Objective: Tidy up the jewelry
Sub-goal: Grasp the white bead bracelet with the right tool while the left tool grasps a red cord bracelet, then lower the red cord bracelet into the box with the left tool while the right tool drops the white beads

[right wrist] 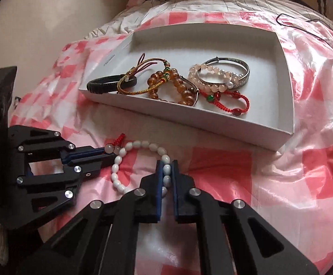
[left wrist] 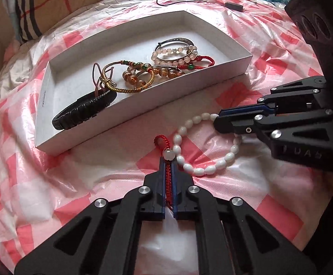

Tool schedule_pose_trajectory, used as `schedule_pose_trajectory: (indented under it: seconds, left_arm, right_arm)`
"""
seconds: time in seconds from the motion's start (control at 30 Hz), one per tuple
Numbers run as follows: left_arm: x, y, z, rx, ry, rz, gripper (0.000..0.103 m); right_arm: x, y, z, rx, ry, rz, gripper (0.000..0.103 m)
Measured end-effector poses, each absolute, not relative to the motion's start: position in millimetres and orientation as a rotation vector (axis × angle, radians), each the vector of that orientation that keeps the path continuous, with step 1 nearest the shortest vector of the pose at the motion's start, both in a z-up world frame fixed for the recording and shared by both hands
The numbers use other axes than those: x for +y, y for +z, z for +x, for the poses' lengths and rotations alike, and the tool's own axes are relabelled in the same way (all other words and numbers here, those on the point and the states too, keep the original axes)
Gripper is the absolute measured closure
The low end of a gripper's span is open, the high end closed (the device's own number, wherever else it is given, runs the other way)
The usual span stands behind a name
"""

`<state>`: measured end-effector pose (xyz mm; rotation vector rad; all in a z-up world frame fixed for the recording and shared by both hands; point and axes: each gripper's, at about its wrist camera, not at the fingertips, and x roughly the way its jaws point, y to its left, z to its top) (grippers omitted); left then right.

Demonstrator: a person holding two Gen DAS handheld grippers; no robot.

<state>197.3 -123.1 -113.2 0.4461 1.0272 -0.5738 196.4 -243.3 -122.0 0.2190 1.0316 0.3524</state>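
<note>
The white bead bracelet (left wrist: 206,147) lies on the pink checked plastic sheet (left wrist: 269,183), just outside the near wall of the white box (left wrist: 143,123). The right gripper (right wrist: 167,168) is clamped on its beads. The left gripper (left wrist: 169,167) pinches a red cord bracelet (left wrist: 169,178) beside it. In the box lie a black braided bracelet (left wrist: 83,112), amber beads (left wrist: 134,76) and a silver bangle (left wrist: 177,41).

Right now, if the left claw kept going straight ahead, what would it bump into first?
Probably the near wall of the white box. The left claw, shut on a red cord bracelet, points at it, though depth is unclear.
</note>
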Motion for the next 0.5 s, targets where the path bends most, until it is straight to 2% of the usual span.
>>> schedule_pose_trajectory:
  seconds: [0.2, 0.5]
  left_arm:
    - [-115, -97, 195, 0.984, -0.573, 0.423, 0.099]
    - [-105, -74, 193, 0.906, -0.564, 0.376, 0.099]
  right_arm:
    - [-269, -115, 186, 0.963, 0.46, 0.491, 0.095]
    - [-285, -94, 174, 0.814, 0.589, 0.693, 0.095]
